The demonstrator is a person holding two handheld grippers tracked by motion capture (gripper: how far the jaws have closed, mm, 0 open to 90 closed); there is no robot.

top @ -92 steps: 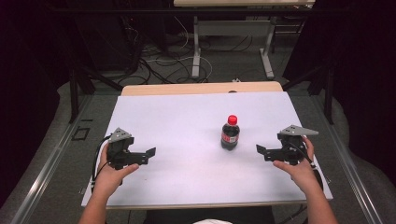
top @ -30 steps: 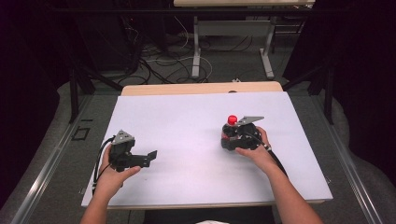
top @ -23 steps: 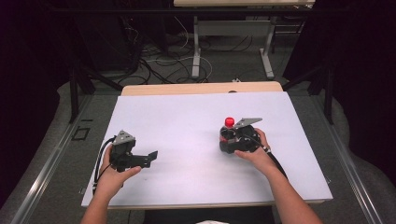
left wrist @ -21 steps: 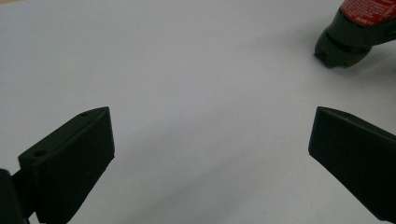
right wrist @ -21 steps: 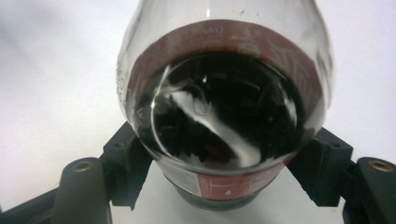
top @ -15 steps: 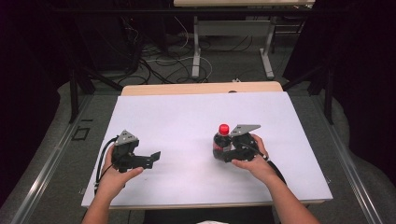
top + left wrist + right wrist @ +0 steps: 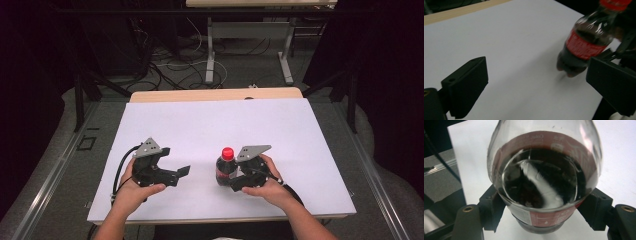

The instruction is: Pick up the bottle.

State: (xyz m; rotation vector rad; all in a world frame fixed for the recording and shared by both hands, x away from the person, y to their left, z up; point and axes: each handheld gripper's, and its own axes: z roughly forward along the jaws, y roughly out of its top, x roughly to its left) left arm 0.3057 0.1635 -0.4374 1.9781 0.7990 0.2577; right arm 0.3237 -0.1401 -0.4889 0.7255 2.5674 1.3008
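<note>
White table, cola bottle now nearer

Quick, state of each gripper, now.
Left gripper: open, nothing between its jaws, which have just been closing a little.
Right gripper: shut on the cola bottle.

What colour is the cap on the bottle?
Red; the cap on the bottle shows best in the high view.
</note>
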